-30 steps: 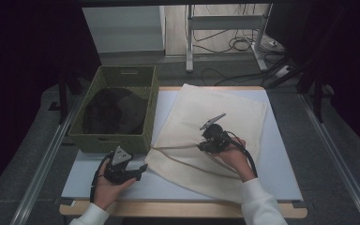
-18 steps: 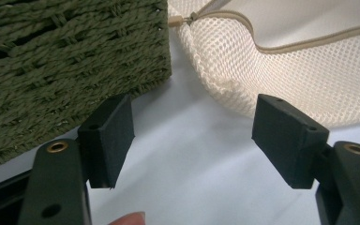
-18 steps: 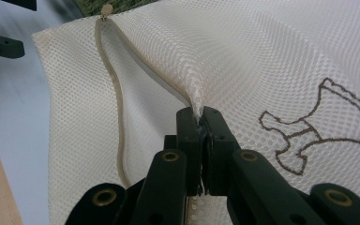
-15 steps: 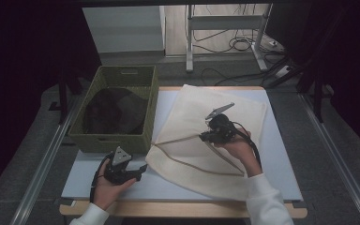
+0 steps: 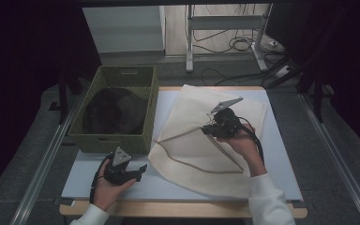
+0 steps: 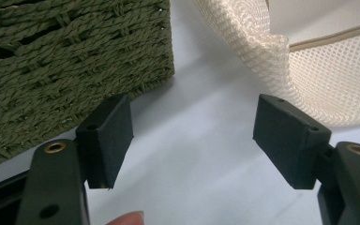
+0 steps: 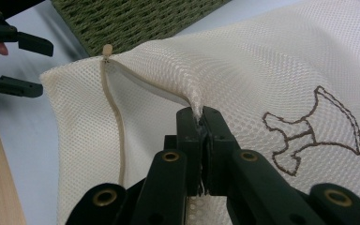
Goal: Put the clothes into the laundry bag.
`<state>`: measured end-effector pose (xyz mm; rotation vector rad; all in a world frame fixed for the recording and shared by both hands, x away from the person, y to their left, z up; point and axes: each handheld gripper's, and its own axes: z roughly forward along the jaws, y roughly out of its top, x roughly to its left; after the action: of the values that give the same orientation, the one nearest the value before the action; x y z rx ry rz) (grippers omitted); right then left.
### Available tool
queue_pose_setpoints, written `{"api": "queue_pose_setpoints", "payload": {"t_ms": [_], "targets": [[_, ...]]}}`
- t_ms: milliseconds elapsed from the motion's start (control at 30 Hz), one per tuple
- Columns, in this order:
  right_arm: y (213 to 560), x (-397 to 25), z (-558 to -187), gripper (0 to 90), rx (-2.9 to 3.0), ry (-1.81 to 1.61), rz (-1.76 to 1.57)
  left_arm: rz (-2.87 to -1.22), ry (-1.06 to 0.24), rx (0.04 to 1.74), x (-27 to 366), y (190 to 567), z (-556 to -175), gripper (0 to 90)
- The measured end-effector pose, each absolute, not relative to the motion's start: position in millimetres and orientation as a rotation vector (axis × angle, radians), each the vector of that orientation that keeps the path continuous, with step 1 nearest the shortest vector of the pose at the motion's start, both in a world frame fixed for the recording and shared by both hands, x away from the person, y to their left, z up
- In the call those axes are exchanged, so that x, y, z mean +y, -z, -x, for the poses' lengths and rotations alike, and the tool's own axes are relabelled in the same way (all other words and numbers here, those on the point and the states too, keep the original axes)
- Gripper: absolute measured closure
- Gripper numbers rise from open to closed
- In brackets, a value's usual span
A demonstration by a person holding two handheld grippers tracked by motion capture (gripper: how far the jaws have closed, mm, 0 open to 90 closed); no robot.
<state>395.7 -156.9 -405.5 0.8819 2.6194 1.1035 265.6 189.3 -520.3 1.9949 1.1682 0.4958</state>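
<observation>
Pinching the upper layer of the mesh laundry bag (image 7: 281, 70), the right gripper (image 7: 200, 123) has its jaws closed on a small peak of netting beside the zip edge, lifting that layer off the one beneath.

Item: mesh laundry bag, cream, flat on the white table (image 5: 281, 154), just right of the green woven basket (image 5: 117, 140). Its long axis runs from the table's near edge toward the far right corner; the zipped mouth runs along the side toward the basket, the zip pull (image 7: 106, 50) at the corner nearest it.

Item: left gripper (image 6: 194, 145), jaws wide apart, holding nothing, low at the near left of the table. The bag's raised mouth lies just ahead and to its right, the basket corner close on its left. This is the nearer hand to the mouth and to the dark clothing (image 5: 115, 110) in the basket; judged next move is to take the lower lip or the zip pull.

Change: against the earlier high views, the right gripper has travelled away from the person, toward the far right, drawing the pinched layer with it; the left gripper has stayed where it was.
</observation>
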Motion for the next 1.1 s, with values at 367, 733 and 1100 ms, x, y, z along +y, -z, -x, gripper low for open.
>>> {"api": "queue_pose_setpoints", "payload": {"t_ms": [367,733,1100], "targets": [[413.4,-160.7,-397.4,86.8,2.625,-1.120,-0.919,-1.992,-0.483,1.155,184.8,513.4,-263.2,27.3],[414.2,-160.0,-397.3,86.8,2.627,-1.120,-0.913,-1.938,-0.505,1.150,185.7,487.3,-258.3,27.7],[413.6,-157.6,-394.0,86.8,2.606,-1.097,-0.885,-1.953,-0.476,1.210,184.7,470.6,-260.4,28.2]]}}
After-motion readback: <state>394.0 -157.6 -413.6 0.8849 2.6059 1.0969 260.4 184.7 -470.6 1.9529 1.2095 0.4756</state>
